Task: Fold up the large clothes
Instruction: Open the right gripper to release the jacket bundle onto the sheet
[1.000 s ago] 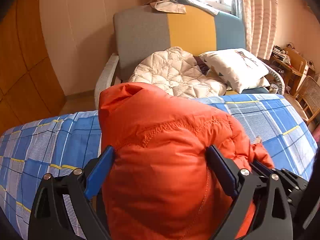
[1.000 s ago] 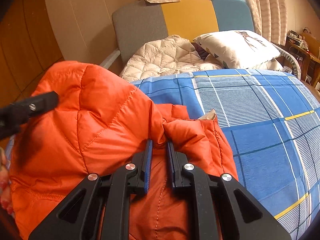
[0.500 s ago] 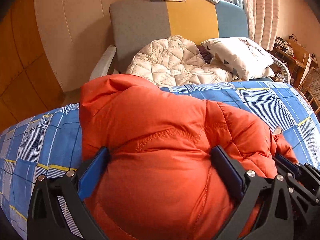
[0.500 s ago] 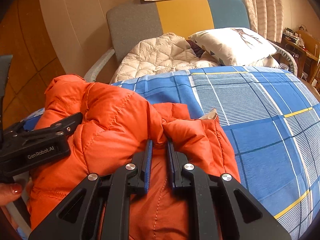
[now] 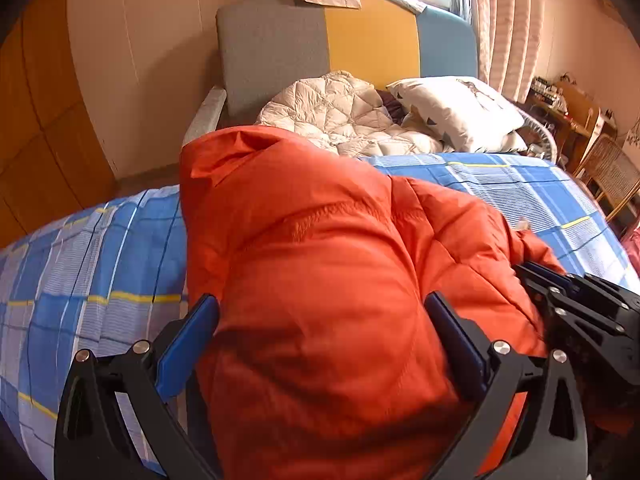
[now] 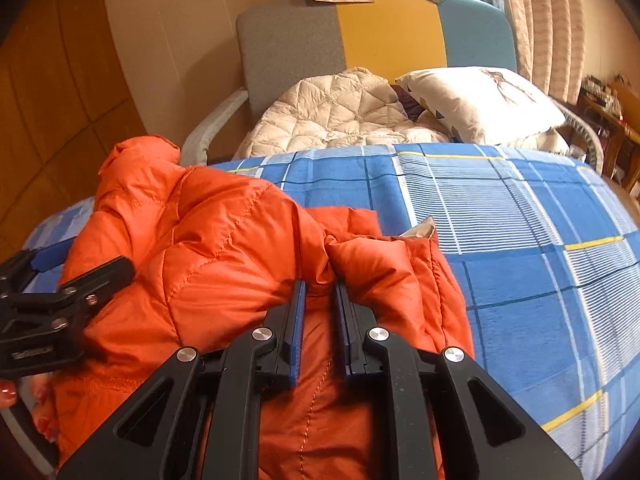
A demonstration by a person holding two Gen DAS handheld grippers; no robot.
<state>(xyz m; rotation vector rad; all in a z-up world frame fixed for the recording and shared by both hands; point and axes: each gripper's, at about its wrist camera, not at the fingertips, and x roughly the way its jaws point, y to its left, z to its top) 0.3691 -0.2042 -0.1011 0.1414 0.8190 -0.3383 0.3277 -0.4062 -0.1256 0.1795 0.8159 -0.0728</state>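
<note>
An orange puffer jacket [image 5: 320, 248] lies bunched on the blue plaid bed [image 5: 92, 248]. My left gripper [image 5: 320, 316] stands wide open, with the puffy jacket bulging between its blue pads [image 5: 188, 340]. My right gripper [image 6: 320, 292] is shut on a fold of the orange jacket [image 6: 224, 264]. The right gripper also shows at the right edge of the left wrist view [image 5: 576, 300], and the left gripper at the left edge of the right wrist view [image 6: 48, 292]. The jacket's lower part is hidden under the grippers.
A cream quilted jacket [image 5: 344, 116] and a white pillow [image 5: 456, 108] lie at the head of the bed before a grey, yellow and blue headboard [image 5: 348, 36]. Wooden furniture [image 5: 576, 128] and a wicker chair [image 5: 612, 176] stand at right. The blue plaid bed cover [image 6: 520, 248] spreads to the right.
The jacket's raised bulk has sunk and spread lower onto the bed. My left gripper has moved lower and leftward around it. My right gripper keeps its hold on the fold.
</note>
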